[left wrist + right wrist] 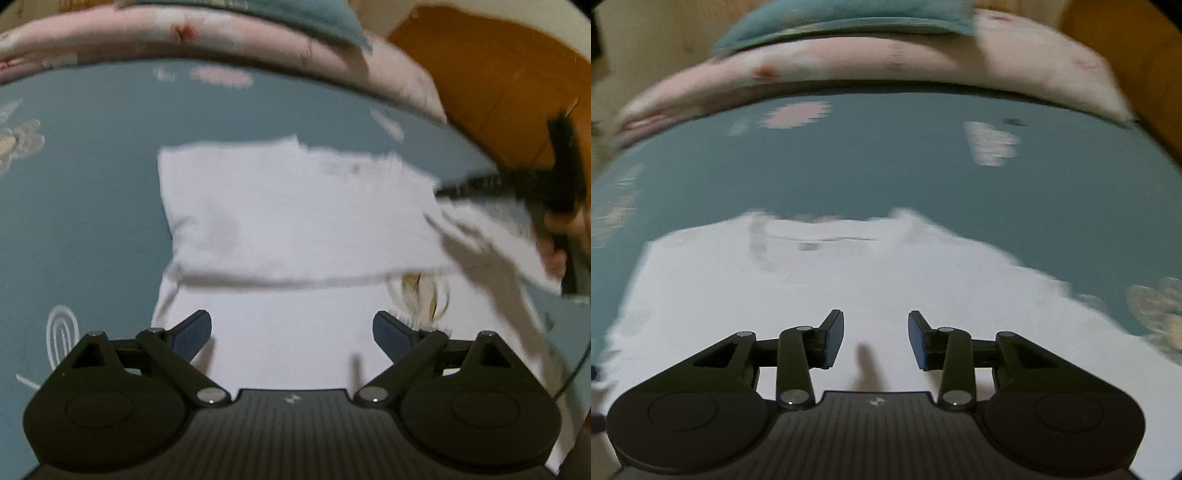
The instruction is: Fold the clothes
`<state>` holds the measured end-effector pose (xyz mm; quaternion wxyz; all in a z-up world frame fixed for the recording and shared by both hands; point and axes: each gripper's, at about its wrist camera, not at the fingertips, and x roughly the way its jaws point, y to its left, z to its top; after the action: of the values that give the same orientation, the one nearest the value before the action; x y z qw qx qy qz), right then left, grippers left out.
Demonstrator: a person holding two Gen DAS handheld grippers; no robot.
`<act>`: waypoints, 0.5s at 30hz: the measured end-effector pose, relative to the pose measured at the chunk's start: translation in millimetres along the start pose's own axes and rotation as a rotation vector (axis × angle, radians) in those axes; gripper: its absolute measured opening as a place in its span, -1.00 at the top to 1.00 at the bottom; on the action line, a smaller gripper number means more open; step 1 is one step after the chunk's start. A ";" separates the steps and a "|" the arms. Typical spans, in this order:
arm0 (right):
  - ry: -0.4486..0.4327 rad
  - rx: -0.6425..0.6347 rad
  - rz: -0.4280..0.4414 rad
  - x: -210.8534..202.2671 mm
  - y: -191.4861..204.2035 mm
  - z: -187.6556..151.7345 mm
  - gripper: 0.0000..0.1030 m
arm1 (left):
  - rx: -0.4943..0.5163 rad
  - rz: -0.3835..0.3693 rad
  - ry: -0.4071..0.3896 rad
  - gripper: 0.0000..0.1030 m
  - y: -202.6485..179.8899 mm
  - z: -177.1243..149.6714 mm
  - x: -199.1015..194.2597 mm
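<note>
White shirt (849, 280) on teal bedsheet (886, 166), neck label unreadable; left tool (291, 338) and right tool (876, 339) both released, empty.

The white shirt (295, 221) is soft matt cloth on a matt teal sheet (92, 184), the grippers' (291, 332) frames look like matt black plastic with shiny metal pins, their pads (195, 334) seemingly blue rubber.

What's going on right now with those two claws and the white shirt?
Left gripper open, empty. Right gripper open, empty. White shirt partly folded on blue bedsheet. Nothing in the way.
</note>
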<state>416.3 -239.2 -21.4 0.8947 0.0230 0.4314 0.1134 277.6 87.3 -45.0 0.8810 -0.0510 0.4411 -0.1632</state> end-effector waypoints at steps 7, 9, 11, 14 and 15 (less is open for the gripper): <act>0.011 -0.203 0.261 21.2 100.9 8.9 0.65 | 0.150 0.046 0.017 -0.83 7.8 -16.3 -32.0; 0.013 -0.268 0.326 27.8 134.3 11.5 0.66 | 0.184 0.048 0.026 -0.83 11.4 -20.8 -38.9; 0.016 -0.317 0.363 38.1 168.1 14.1 0.66 | 0.189 0.057 0.025 -0.83 17.0 -26.3 -43.5; 0.042 -0.389 0.379 57.2 211.8 7.8 0.66 | 0.161 0.055 0.026 -0.83 26.4 -33.7 -44.1; 0.057 -0.406 0.378 65.0 222.5 4.1 0.66 | 0.152 0.047 0.029 -0.83 28.9 -35.7 -43.0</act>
<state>417.9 -8.0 -37.8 0.8315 -0.0799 0.4127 0.3632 232.3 130.8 -40.7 0.8793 0.0287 0.4414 -0.1764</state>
